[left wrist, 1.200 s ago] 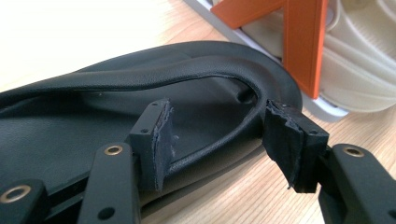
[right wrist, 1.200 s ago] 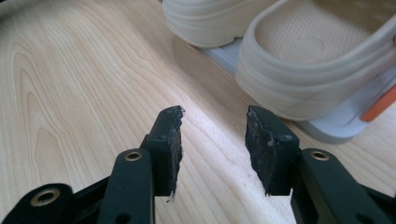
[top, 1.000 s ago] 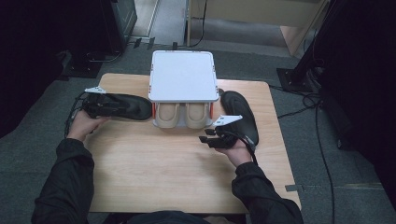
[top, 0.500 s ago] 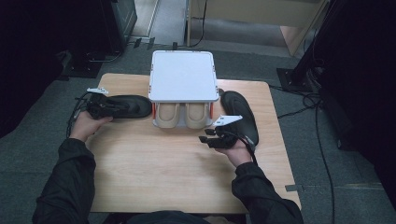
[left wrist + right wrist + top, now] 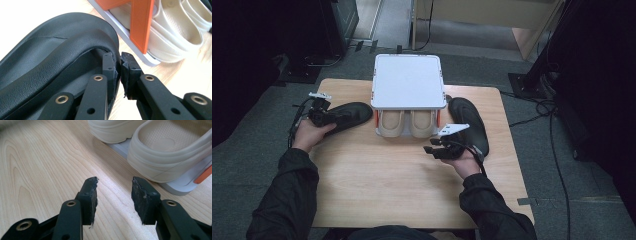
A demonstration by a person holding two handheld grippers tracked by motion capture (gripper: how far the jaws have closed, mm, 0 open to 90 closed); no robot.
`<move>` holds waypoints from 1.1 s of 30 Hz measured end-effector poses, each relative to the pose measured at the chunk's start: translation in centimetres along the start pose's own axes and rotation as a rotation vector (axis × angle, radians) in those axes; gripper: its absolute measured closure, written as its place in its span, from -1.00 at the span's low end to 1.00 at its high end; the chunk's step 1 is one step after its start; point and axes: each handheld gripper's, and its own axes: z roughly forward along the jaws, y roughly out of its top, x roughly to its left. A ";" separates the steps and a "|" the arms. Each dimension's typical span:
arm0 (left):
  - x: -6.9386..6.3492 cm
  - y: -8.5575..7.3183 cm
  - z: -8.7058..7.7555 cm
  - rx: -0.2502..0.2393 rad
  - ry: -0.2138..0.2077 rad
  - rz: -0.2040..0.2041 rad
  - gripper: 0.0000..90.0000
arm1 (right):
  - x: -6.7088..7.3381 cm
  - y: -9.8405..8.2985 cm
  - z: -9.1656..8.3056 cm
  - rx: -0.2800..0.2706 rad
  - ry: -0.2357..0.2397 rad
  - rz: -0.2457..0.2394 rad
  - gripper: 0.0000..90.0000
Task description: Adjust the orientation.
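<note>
A black shoe (image 5: pixel 347 116) lies on the table left of a white two-level rack (image 5: pixel 408 82). My left gripper (image 5: pixel 330 117) has just been closing and now pinches the shoe's leather rim (image 5: pixel 57 50) between its pads (image 5: pixel 108 65). Two cream slippers (image 5: pixel 392 122) sit on the rack's lower shelf beside an orange post (image 5: pixel 141 25). A second black shoe (image 5: pixel 469 122) lies right of the rack. My right gripper (image 5: pixel 431 148) hovers open over bare wood in front of the rack, with nothing between its jaws (image 5: pixel 114 183). The cream slippers (image 5: pixel 172 157) are just beyond its tips.
The wooden table (image 5: pixel 402 185) has free room across its near half, between the person's forearms. Grey carpet surrounds it, with cables on the floor at the right (image 5: pixel 557 150). Dark furniture stands at the back left.
The left hand has shifted slightly at the left black shoe. The right hand and its gripper have kept still.
</note>
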 end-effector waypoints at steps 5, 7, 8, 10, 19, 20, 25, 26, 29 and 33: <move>0.1 0.2 0.4 -0.020 -0.007 -0.059 0.83 | 0.0 0.0 0.0 0.003 -0.001 0.004 0.24; 0.1 0.2 0.3 -0.012 -0.001 -0.058 0.78 | 0.0 0.0 0.0 0.004 0.001 0.003 0.24; 0.0 0.2 0.2 -0.001 -0.006 -0.056 0.69 | -0.1 0.0 0.1 0.004 0.001 -0.001 0.24; -0.2 0.1 -0.2 0.015 -0.001 -0.036 0.51 | 0.0 0.0 0.2 0.006 0.005 0.000 0.25; 0.1 -2.1 -3.0 -0.014 0.071 -0.004 0.33 | 0.0 0.5 0.5 -0.005 0.017 -0.007 0.24; 0.2 -2.4 -3.2 -0.014 0.076 -0.006 0.33 | 0.0 0.7 0.7 0.005 0.022 -0.009 0.24; 0.6 -3.6 -2.9 0.033 0.106 -0.009 0.38 | 0.0 1.1 1.1 0.005 0.037 -0.021 0.24; 0.7 -3.8 -2.8 0.027 0.101 -0.018 0.45 | 0.0 1.2 1.2 0.006 0.038 -0.019 0.25; 0.5 -3.8 -2.7 0.015 0.104 -0.004 0.54 | 0.0 1.3 1.4 0.008 0.040 -0.025 0.25; 0.1 -3.3 -2.2 0.011 0.107 0.001 0.74 | 0.1 1.3 1.4 0.011 0.040 -0.029 0.25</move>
